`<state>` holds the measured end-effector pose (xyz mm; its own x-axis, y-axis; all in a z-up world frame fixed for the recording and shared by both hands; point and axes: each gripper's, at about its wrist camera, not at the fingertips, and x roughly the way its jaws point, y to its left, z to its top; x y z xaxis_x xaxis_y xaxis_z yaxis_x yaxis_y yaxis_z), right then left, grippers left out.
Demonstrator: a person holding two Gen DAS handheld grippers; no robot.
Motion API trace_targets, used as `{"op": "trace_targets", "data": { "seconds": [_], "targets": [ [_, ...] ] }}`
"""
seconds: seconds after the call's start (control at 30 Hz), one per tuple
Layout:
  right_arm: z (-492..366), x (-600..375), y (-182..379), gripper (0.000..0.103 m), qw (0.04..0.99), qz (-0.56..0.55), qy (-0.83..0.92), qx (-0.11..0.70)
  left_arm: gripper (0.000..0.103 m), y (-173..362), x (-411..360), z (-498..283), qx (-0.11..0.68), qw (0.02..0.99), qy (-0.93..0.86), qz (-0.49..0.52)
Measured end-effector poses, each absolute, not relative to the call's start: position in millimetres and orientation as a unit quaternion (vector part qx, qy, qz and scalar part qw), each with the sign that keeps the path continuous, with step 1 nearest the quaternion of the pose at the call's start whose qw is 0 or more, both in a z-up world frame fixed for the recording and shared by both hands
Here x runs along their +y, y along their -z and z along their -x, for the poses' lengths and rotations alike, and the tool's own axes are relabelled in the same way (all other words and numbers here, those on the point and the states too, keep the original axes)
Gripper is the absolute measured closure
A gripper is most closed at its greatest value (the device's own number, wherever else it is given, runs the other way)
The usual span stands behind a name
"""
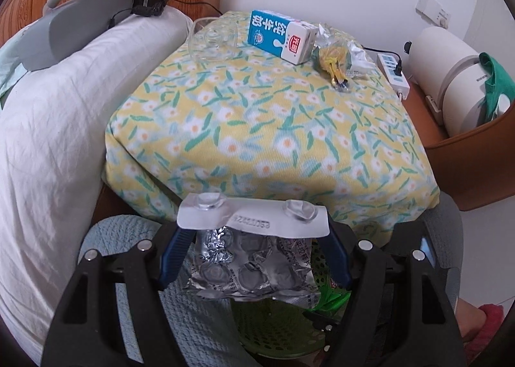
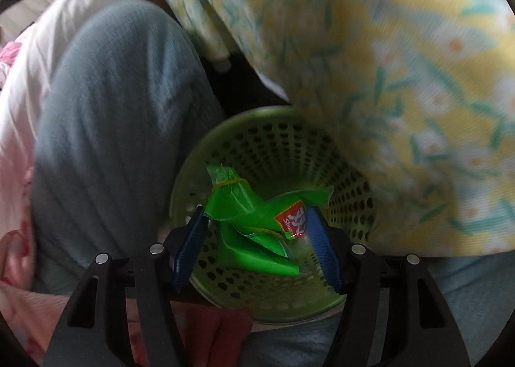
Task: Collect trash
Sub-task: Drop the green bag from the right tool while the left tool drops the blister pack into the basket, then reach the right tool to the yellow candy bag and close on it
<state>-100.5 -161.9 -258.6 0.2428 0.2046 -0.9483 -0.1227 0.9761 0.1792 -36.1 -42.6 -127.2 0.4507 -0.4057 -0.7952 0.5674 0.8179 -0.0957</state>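
Observation:
My left gripper (image 1: 254, 231) is shut on a crumpled silver blister pack (image 1: 254, 267), held across both blue fingers just past the table's near edge. Below it stands a green perforated basket (image 1: 276, 331). In the right wrist view my right gripper (image 2: 257, 215) points down into that basket (image 2: 273, 141), shut on a green snack wrapper (image 2: 251, 206) with a red label. On the flowered tablecloth (image 1: 257, 128) remain a blue and white milk carton (image 1: 280, 35), a pile of yellow and foil wrappers (image 1: 334, 58) and a clear glass (image 1: 214, 38).
A person's grey-trousered leg (image 2: 122, 128) presses close on the basket's left. A white pillow (image 1: 64, 93) and grey device lie left of the table. A white power strip (image 1: 394, 72) and a white appliance (image 1: 450, 70) stand to the right.

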Motion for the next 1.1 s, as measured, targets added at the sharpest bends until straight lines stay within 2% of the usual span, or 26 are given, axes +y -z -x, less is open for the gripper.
{"op": "trace_targets", "data": {
  "seconds": [0.07, 0.13, 0.4, 0.47, 0.53, 0.8, 0.83, 0.9, 1.1],
  "targets": [
    [102, -161, 258, 0.026, 0.788, -0.032, -0.098, 0.607, 0.034, 131, -41, 38, 0.443, 0.844, 0.287, -0.094],
    [104, -163, 251, 0.019, 0.796, -0.036, -0.097, 0.597, 0.034, 136, -41, 39, 0.449, 0.841, 0.286, -0.096],
    [127, -178, 207, 0.018, 0.824, -0.016, -0.07, 0.562, 0.034, 153, -45, 48, 0.467, 0.826, 0.296, -0.115],
    [137, -191, 189, 0.014, 0.838, -0.014, -0.055, 0.543, 0.034, 159, -48, 51, 0.473, 0.819, 0.301, -0.122],
    [147, -197, 176, 0.013, 0.845, -0.014, -0.045, 0.532, 0.034, 166, -53, 55, 0.482, 0.811, 0.306, -0.128],
    [151, -230, 146, 0.013, 0.866, -0.031, -0.003, 0.499, 0.033, 208, -74, 67, 0.543, 0.756, 0.336, -0.144],
    [151, -232, 146, 0.013, 0.867, -0.034, 0.0, 0.497, 0.032, 215, -77, 68, 0.552, 0.747, 0.337, -0.152],
    [152, -237, 144, 0.012, 0.869, -0.042, 0.003, 0.493, 0.023, 226, -81, 72, 0.564, 0.737, 0.334, -0.167],
    [152, -245, 150, 0.012, 0.869, -0.061, 0.009, 0.491, 0.013, 221, -82, 77, 0.547, 0.747, 0.332, -0.18]
  ]
}}
